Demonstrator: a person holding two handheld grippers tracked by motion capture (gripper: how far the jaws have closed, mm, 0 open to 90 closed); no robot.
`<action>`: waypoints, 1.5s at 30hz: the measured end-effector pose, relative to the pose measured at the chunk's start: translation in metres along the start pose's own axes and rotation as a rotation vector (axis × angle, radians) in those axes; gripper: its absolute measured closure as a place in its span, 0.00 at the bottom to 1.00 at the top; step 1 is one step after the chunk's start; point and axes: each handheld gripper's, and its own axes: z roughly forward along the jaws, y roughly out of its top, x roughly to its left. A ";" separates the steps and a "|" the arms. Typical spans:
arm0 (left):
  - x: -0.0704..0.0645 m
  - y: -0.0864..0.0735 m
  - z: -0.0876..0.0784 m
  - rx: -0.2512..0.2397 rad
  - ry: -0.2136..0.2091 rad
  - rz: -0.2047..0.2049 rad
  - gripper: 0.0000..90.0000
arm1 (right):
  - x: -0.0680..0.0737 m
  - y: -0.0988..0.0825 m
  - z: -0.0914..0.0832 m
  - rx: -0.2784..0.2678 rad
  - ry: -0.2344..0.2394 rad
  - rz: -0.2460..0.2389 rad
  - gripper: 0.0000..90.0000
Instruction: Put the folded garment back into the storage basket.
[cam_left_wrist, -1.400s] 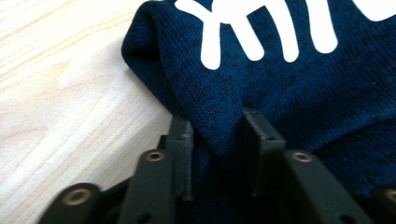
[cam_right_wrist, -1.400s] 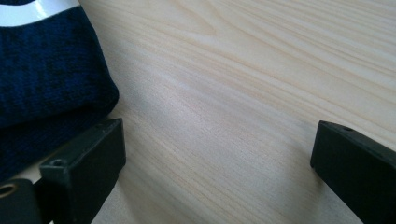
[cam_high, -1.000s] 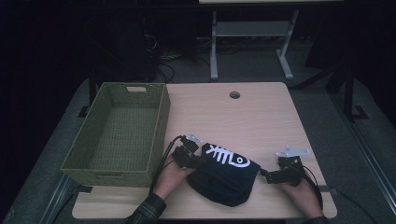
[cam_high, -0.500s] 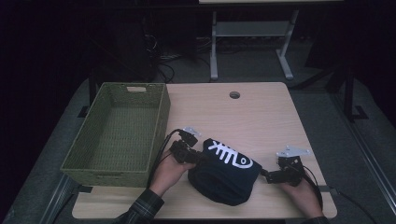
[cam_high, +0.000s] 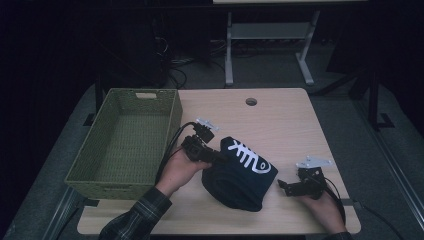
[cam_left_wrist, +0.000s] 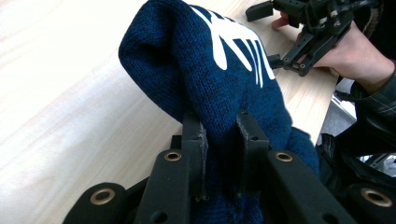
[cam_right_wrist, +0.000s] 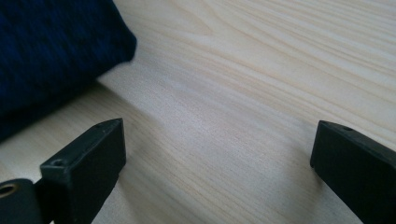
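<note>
While the left tool (cam_left_wrist: 222, 135) pinches a fold of the dark blue knitted garment with a white fishbone print (cam_high: 240, 172), lifting that edge off the pale wooden desk (cam_high: 280, 120), probably for the woven green basket (cam_high: 125, 145), the right tool (cam_right_wrist: 217, 154) rests spread beside it.

Dark plaid flannel sleeve (cam_high: 131, 218) covers the left forearm; both black metal grippers, left (cam_high: 216, 157) and right (cam_high: 283, 186), show brass-ringed screw holes, black cables, grey triangular plates.
</note>
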 end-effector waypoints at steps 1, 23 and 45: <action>-0.001 0.003 -0.003 0.000 0.006 0.006 0.86 | 0.000 0.000 0.000 0.000 0.000 0.000 0.03; 0.003 0.028 -0.067 0.019 0.062 0.027 0.86 | 0.000 0.000 0.000 -0.001 -0.001 0.002 0.04; 0.017 0.029 -0.154 -0.042 0.119 -0.014 0.86 | 0.000 0.000 0.000 -0.001 -0.001 0.002 0.04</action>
